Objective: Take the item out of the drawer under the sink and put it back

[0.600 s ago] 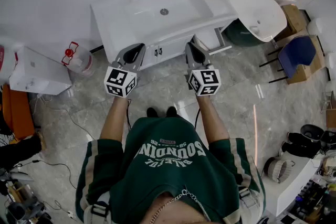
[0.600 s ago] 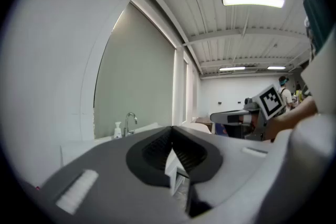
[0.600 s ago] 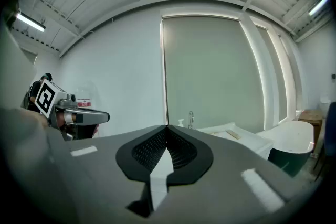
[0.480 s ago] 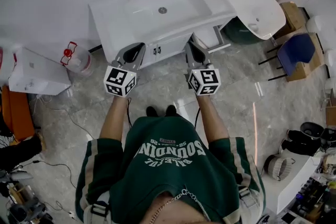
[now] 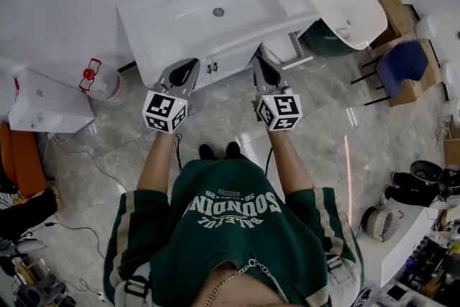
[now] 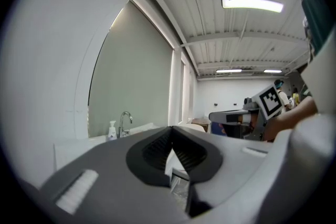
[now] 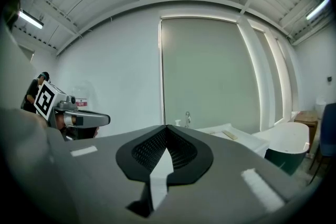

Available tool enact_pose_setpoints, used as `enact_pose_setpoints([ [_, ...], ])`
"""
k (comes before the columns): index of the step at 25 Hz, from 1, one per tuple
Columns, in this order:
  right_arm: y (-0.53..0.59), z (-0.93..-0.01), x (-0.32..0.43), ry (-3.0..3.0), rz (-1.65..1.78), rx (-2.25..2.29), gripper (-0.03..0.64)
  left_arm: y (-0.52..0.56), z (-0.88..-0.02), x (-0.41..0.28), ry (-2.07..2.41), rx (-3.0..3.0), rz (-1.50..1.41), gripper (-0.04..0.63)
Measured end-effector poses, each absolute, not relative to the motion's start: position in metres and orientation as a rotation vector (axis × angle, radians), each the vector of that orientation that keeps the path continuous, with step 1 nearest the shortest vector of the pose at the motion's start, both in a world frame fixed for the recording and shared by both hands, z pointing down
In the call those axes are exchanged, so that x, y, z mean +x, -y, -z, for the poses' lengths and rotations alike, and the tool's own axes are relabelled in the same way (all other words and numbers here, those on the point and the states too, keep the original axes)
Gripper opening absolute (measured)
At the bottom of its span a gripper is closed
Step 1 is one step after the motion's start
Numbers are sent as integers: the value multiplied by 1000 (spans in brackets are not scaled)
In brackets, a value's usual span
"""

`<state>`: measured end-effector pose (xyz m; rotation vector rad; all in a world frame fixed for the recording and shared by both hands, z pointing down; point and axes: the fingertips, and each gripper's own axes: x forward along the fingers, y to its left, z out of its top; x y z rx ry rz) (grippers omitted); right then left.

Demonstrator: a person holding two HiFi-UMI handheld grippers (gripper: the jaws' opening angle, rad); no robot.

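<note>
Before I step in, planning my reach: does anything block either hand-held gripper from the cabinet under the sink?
Nothing visible: only bare floor lies between the left hand-held gripper, the right hand-held gripper and the cabinet front.

The right gripper (image 7: pixel 166 128) has its jaws pressed together at the tips, and nothing is between them. Beyond them stands the white sink (image 7: pixel 233 134) with its faucet (image 7: pixel 187 117) (small and far off). At the left side appears the left gripper (image 7: pixel 79 119) with its marker cube (image 7: pixel 45 99).
</note>
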<state>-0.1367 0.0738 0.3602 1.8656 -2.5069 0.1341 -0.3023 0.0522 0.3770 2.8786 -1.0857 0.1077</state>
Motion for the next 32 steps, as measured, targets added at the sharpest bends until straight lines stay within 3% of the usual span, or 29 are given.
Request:
enact_pose_setpoints([
  [17,-93,-390,-115,2443,-217,1947,2,-46,-394,-277,907,2908,-125,49],
  [32,4,-386,-68,2620,-221,1739,2,15,-395,-229,1098,2848,-173,49],
])
